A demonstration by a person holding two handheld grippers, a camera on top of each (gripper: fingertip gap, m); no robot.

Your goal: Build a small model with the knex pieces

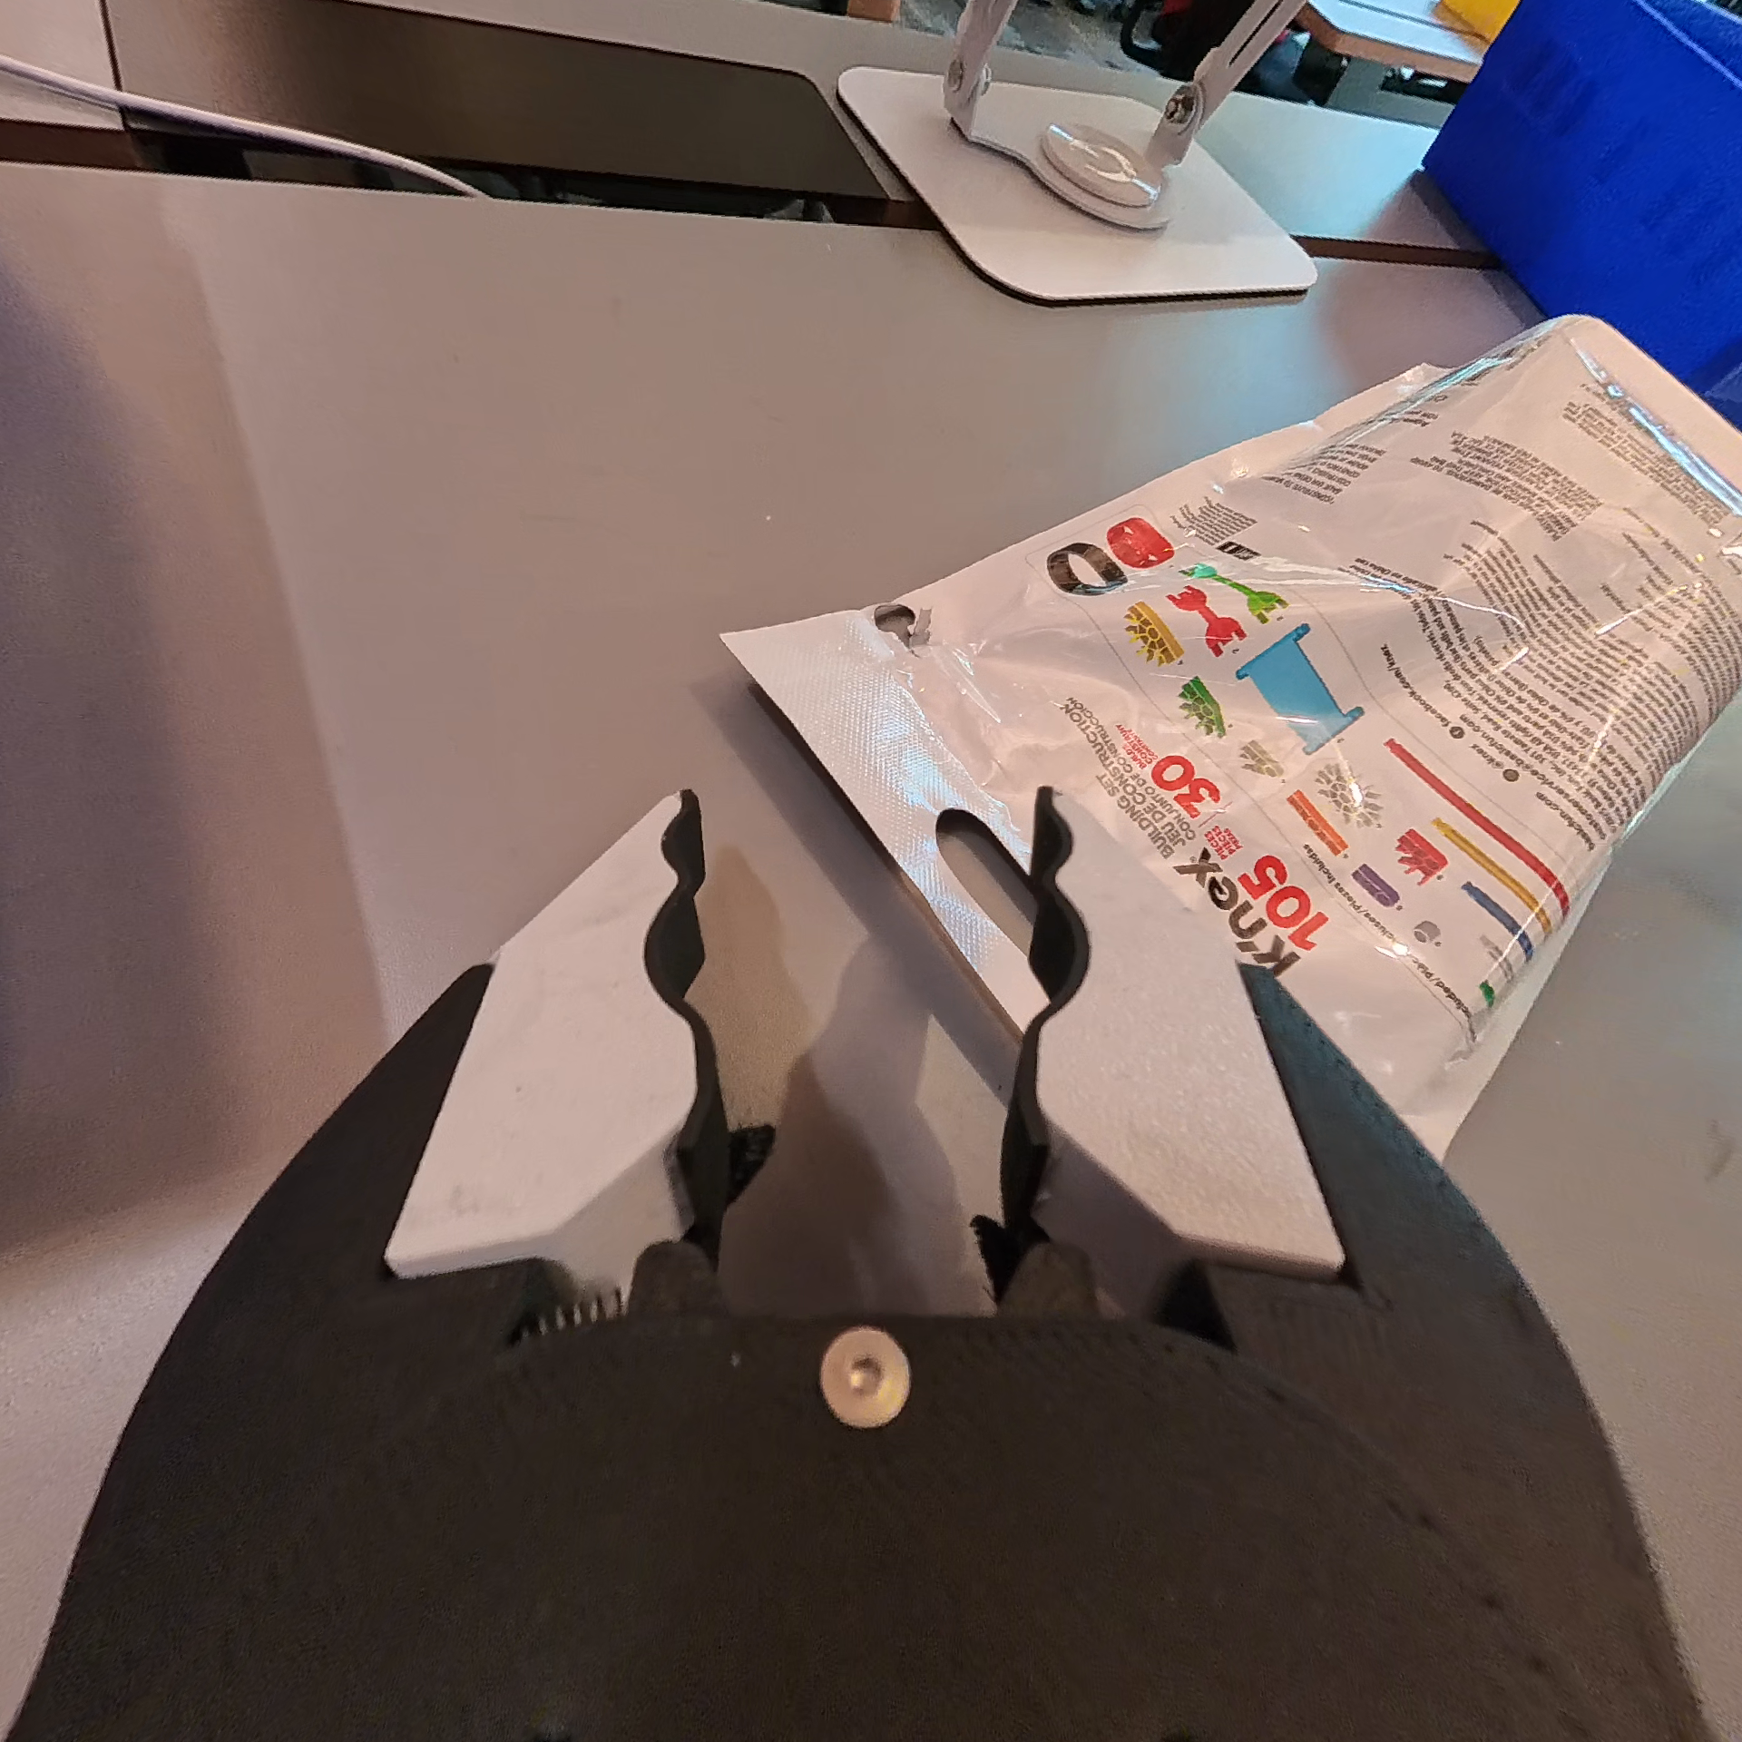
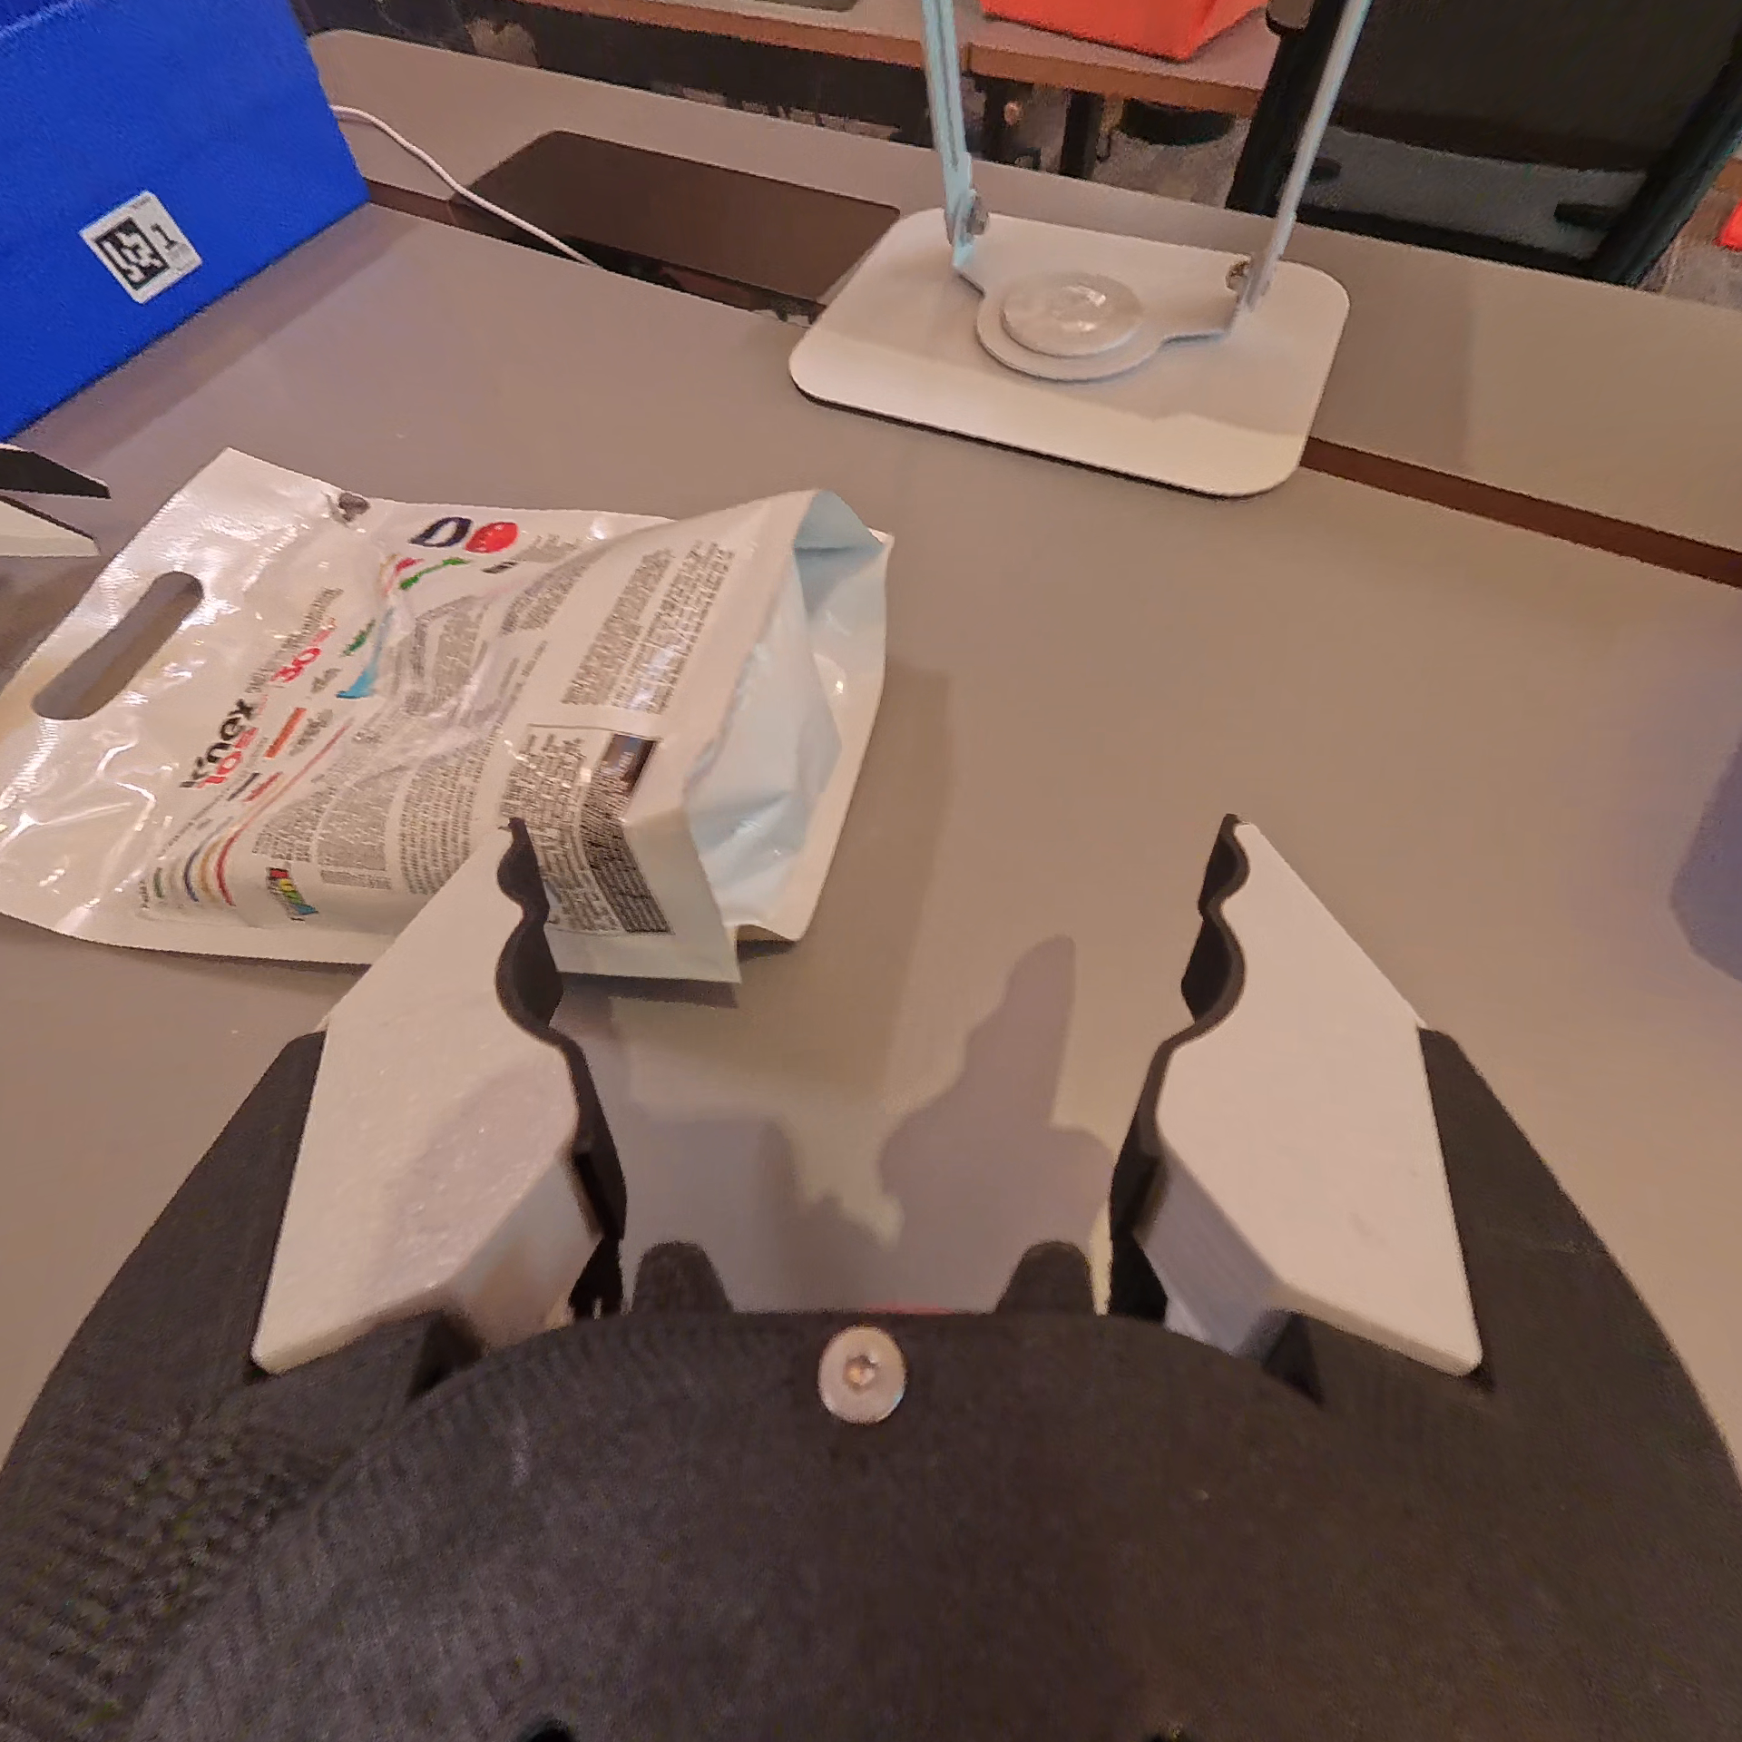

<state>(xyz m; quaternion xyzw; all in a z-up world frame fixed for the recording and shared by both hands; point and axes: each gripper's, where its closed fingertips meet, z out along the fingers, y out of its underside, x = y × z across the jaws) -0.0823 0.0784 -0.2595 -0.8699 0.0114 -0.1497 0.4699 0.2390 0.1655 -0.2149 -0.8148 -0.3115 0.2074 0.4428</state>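
Note:
A white printed plastic bag [image 1: 1367, 679] with coloured toy-part pictures and a slot handle lies flat on the grey table [image 1: 471, 471]. My left gripper [image 1: 862, 801] is open and empty above the bag's handle edge, with its right finger over the slot. In the right wrist view the same bag [image 2: 377, 698] lies at the left, its bottom end puffed open toward the middle. My right gripper [image 2: 872, 829] is wide open and empty, its left finger [image 2: 443, 1037] over the bag's near corner. The tip of the other gripper [image 2: 47, 509] shows at the far left edge.
A white stand base [image 1: 1084, 207] with two slanted arms sits at the back of the table; it also shows in the right wrist view [image 2: 1075, 349]. A blue bin [image 1: 1602, 179] stands beside the bag; in the right wrist view the blue bin [image 2: 151, 188] bears a square sticker. A white cable [image 2: 452, 188] runs behind.

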